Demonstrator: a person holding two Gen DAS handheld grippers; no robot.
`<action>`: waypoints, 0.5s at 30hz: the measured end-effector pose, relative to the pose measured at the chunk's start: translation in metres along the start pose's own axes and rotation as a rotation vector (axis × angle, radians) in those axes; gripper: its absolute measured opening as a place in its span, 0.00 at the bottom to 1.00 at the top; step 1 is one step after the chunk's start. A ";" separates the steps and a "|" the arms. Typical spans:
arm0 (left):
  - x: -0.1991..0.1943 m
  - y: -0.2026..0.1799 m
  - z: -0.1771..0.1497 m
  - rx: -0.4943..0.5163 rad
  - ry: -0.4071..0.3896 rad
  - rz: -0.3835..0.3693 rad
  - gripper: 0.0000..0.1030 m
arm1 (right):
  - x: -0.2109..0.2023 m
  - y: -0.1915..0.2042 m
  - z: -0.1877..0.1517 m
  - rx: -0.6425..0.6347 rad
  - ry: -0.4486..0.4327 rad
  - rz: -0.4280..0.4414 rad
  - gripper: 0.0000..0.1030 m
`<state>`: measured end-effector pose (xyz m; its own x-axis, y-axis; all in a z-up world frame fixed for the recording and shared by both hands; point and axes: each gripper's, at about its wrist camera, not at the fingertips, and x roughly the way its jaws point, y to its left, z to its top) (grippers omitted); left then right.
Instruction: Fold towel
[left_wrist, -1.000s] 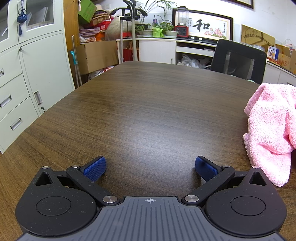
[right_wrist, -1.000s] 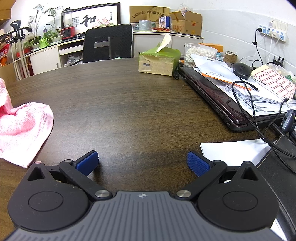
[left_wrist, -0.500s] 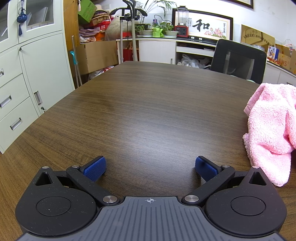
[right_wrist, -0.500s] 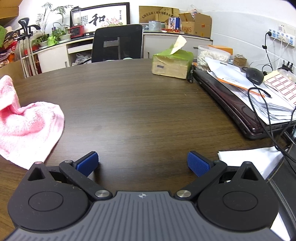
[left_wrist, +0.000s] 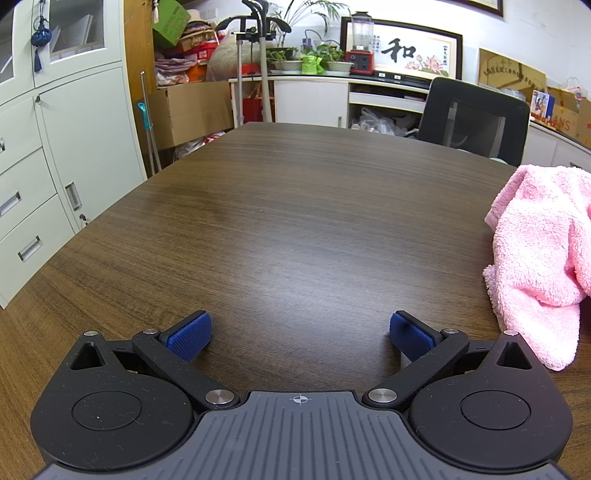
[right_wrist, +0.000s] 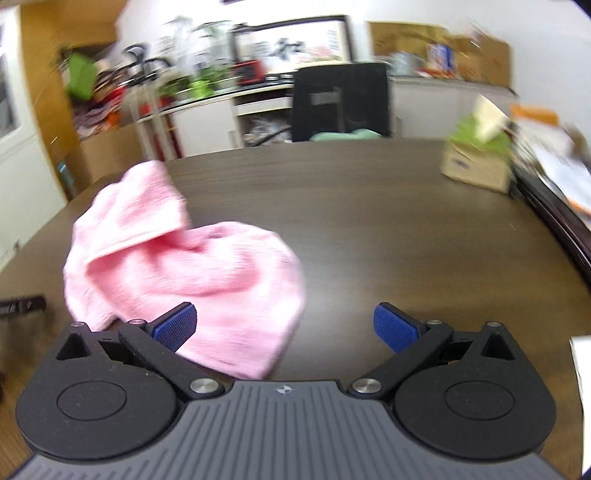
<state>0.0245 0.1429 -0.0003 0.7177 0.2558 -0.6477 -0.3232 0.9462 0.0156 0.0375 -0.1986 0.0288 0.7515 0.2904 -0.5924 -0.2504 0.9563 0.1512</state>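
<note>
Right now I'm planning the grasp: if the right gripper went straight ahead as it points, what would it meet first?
Probably the pink towel: its near edge lies between the open fingers of the right gripper, left of centre. The view is blurred, so depth is uncertain.

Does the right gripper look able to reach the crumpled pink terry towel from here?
Probably yes: the right gripper is open, the pink towel lies just ahead with nothing between, though this view is blurred.

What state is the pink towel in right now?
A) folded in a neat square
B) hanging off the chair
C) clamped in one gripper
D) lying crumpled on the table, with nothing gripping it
D: the pink towel lies bunched on the table, and the right gripper is open at its near edge.
</note>
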 end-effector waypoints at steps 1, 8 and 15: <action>0.000 0.000 0.000 0.000 0.000 0.000 1.00 | 0.002 0.008 0.001 -0.024 -0.005 0.011 1.00; -0.002 -0.002 -0.001 0.013 -0.001 -0.014 1.00 | 0.008 0.032 -0.002 -0.089 0.021 0.049 1.00; -0.005 -0.007 -0.004 0.036 -0.004 -0.043 1.00 | 0.014 0.042 -0.008 -0.166 0.058 0.092 1.00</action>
<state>0.0207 0.1342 -0.0005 0.7327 0.2157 -0.6454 -0.2700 0.9627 0.0152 0.0325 -0.1549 0.0200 0.6854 0.3696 -0.6274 -0.4177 0.9053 0.0771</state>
